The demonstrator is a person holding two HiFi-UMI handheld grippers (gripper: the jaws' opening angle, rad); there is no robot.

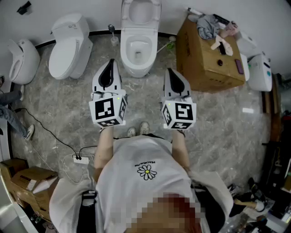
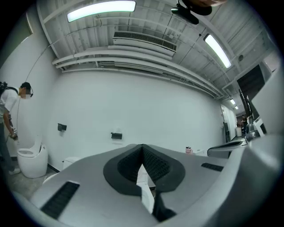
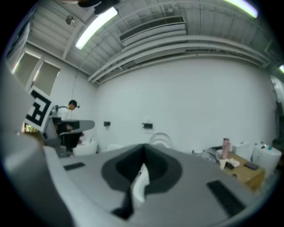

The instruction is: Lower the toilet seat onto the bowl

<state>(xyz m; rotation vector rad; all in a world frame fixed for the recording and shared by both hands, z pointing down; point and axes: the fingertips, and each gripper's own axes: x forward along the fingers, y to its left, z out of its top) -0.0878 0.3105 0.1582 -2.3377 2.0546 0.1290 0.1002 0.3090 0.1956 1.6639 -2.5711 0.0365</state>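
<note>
Facing white ceramic toilet bowl; white oval plastic seat upright behind it, well ahead of us. Our left hand-held gripper and right hand-held gripper both closed, empty. We judge seat stiff, light, slick: take top rim, ease down.

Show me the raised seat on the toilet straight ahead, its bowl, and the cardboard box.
toilet seat (image 1: 127, 13), head view, left side of the raised ring.
toilet bowl (image 1: 138, 69), head view, front rim.
cardboard box (image 1: 204, 68), head view, brown side face.
</note>
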